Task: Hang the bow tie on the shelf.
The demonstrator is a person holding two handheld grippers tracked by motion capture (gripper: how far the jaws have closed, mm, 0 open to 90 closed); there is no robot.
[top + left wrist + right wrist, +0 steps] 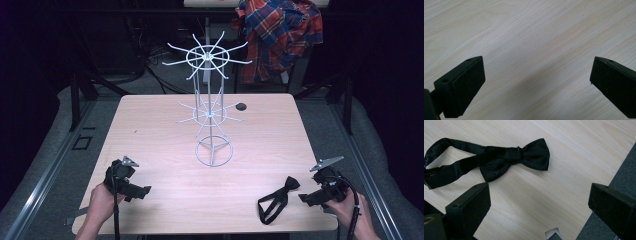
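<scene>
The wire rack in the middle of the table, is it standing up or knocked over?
Standing upright. The rack rests on its ring base on the table, its post vertical, both tiers of hooks level.

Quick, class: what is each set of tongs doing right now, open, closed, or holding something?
Left tongs: open, holding nothing, over bare table.
Right tongs: open, holding nothing, near the bow tie.

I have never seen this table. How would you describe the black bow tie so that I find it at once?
Start from the white wire stand in the middle of the wooden table, then look toward the near right corner. There the bow tie lies flat on the wood, just ahead of the right gripper. It is the one soft cloth thing on the table, black, with a looped strap.
</scene>
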